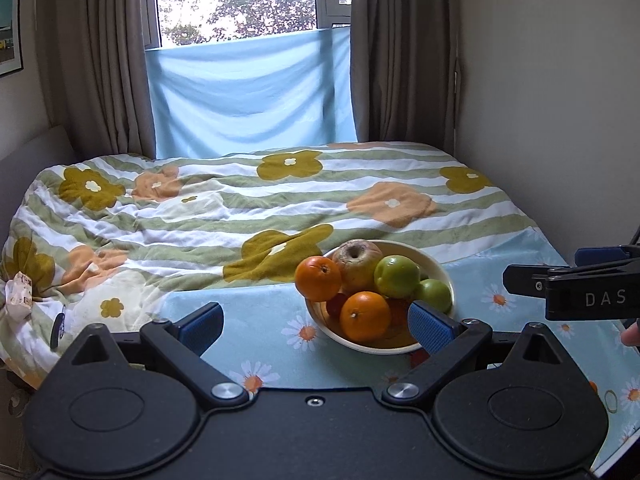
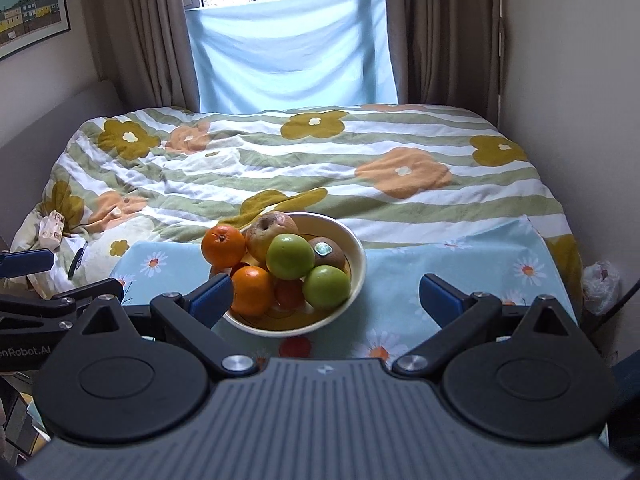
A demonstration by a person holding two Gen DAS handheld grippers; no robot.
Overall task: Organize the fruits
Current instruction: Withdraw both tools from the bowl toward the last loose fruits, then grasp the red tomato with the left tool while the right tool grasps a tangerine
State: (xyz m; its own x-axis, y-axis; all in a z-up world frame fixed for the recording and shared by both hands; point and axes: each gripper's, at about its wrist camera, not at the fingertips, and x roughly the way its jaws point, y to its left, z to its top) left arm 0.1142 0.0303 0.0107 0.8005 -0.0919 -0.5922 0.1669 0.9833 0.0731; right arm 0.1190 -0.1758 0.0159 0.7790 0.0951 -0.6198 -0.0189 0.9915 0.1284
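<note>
A cream bowl (image 1: 436, 266) (image 2: 352, 240) heaped with fruit stands on a light-blue daisy cloth (image 1: 272, 320) (image 2: 460, 264). In it lie two oranges (image 1: 318, 278) (image 1: 365, 316), a wrinkled yellowish apple (image 1: 356, 260), two green apples (image 1: 396, 276) (image 1: 434, 294), a brown kiwi (image 2: 328, 252) with a sticker, and something red (image 2: 289, 293) underneath. My left gripper (image 1: 316, 322) is open just short of the bowl, its right finger at the bowl's near rim. My right gripper (image 2: 326, 296) is open, its left finger beside the bowl's near left rim.
The cloth covers a surface at the foot of a bed with a flowered striped duvet (image 1: 248, 208). A crumpled wrapper (image 1: 18, 292) lies at the bed's left edge. A plastic bag (image 2: 600, 284) sits at the right by the wall. The other gripper (image 1: 576, 286) shows at the right.
</note>
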